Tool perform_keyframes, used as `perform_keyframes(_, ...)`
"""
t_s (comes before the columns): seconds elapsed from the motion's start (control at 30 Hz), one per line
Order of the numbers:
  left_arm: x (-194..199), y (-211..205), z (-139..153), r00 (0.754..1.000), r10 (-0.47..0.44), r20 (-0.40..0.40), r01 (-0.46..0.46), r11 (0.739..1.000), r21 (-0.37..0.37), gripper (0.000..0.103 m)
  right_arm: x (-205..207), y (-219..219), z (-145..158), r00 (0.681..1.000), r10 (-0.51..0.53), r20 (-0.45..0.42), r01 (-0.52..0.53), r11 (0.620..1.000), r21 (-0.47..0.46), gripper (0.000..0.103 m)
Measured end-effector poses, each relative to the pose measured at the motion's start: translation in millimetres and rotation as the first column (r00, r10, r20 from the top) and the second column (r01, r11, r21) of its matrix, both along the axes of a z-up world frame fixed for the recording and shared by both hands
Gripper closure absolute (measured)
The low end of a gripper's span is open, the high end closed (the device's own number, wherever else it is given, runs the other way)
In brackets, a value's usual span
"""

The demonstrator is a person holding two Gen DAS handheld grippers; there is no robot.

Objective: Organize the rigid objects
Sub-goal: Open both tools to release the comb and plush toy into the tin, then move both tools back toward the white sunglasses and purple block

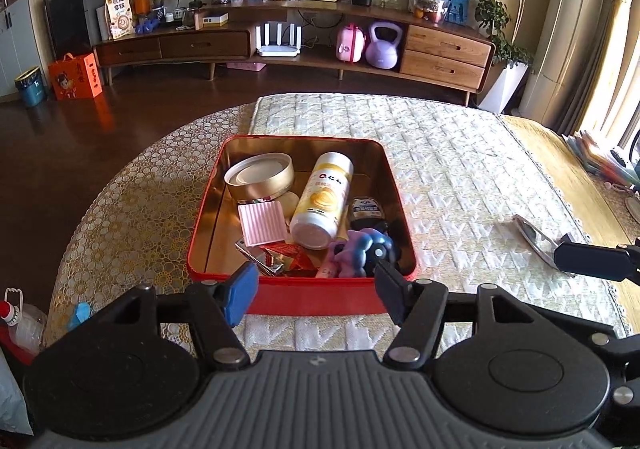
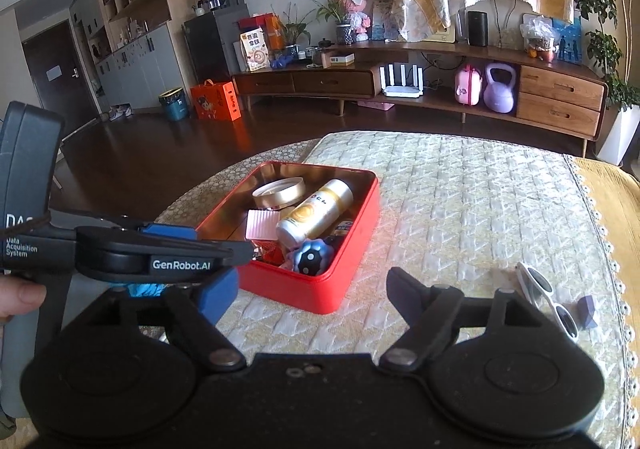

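Tin [image 1: 308, 297], one, red and lidless, sits on a quilted table cover [image 1: 460, 169] holding one yellow bottle [image 1: 322, 205], one gold round lid [image 1: 260, 181], one pink ridged pad [image 1: 262, 223] and one blue-purple toy [image 1: 366, 249]. One pair of white sunglasses [image 2: 548, 299] lies apart. Left gripper [image 1: 316, 289] and right gripper [image 2: 312, 295] both stand parted, empty.

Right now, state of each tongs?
Left tongs: open, holding nothing, over the red metal tin's near wall.
Right tongs: open, holding nothing.
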State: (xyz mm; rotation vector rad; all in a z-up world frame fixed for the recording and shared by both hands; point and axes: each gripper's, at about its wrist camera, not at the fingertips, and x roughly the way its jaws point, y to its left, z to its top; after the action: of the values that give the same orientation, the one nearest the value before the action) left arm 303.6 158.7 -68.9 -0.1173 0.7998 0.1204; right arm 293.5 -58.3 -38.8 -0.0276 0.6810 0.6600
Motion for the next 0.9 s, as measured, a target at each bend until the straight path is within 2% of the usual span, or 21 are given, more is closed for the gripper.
perform_keyframes(0.27,-23,-31,9,0.999,-0.036,0.007,0.036,0.999,-0.022,0.035,-26,-47,7,0.999,-0.033,0.019,0.033,0.999,0.014,0.012)
perform_keyframes(0.4,-32,-52,14,0.998,-0.063,0.018,0.064,0.997,-0.033,0.035,-32,-74,9,0.996,-0.084,0.032,0.084,0.996,0.020,0.002)
perform_keyframes(0.5,-38,-68,16,0.997,-0.071,0.024,0.072,0.996,-0.055,0.022,-37,-93,9,0.992,-0.116,0.040,0.115,0.993,0.022,0.001)
perform_keyframes(0.53,-40,-74,16,0.997,-0.075,0.026,0.076,0.995,-0.064,0.021,-38,-99,8,0.991,-0.126,0.041,0.126,0.992,0.023,0.001)
perform_keyframes(0.9,-41,-135,7,0.994,-0.109,0.022,0.111,0.990,-0.084,0.021,-42,-169,-13,0.979,-0.198,0.049,0.200,0.979,-0.026,0.000)
